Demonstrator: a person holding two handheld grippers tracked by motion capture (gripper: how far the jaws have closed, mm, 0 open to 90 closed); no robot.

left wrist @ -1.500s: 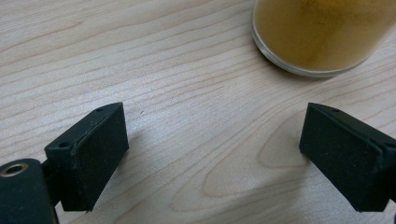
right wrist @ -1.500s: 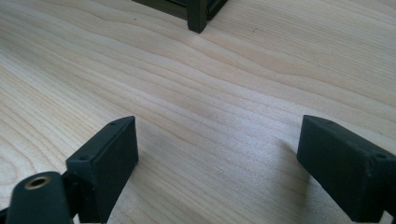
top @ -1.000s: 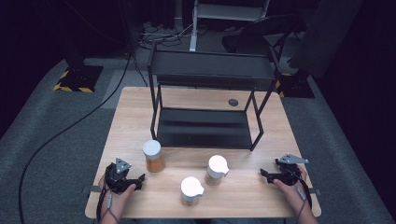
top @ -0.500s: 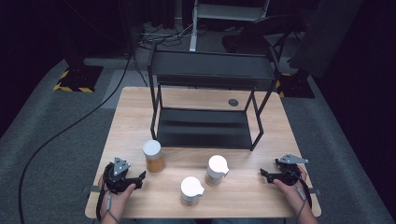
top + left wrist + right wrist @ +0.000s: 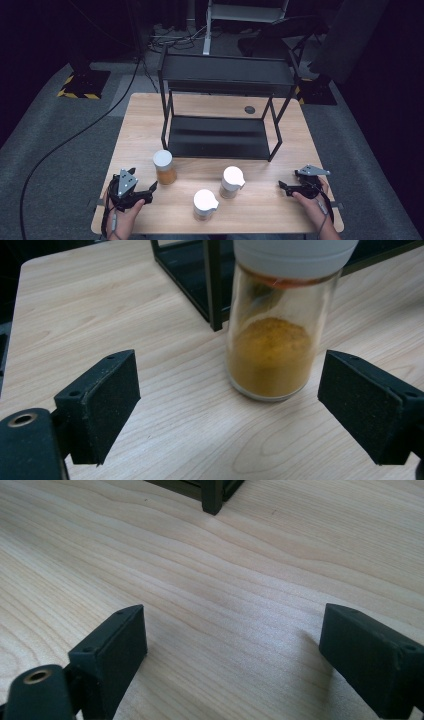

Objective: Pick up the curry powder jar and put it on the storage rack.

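Three white-lidded glass jars stand on the wooden table (image 5: 140, 125) in front of a black two-tier rack (image 5: 220, 105). The jar of orange powder (image 5: 164, 167) is at the left, a second jar (image 5: 232, 182) is at centre right, and a third jar (image 5: 205, 204) is nearest the front edge. My left gripper (image 5: 150, 191) lies at the front left, open, pointing at the orange jar (image 5: 272, 340), which stands just beyond the jaws. My right gripper (image 5: 283, 186) rests at the front right, open, over bare wood (image 5: 230, 605).
The rack's front-left leg (image 5: 215, 285) stands just behind the orange jar. A rack leg (image 5: 212, 495) is ahead of the right gripper. A small dark round disc (image 5: 249, 109) sits in the tabletop behind the rack. Cables and stands lie on the grey floor beyond.
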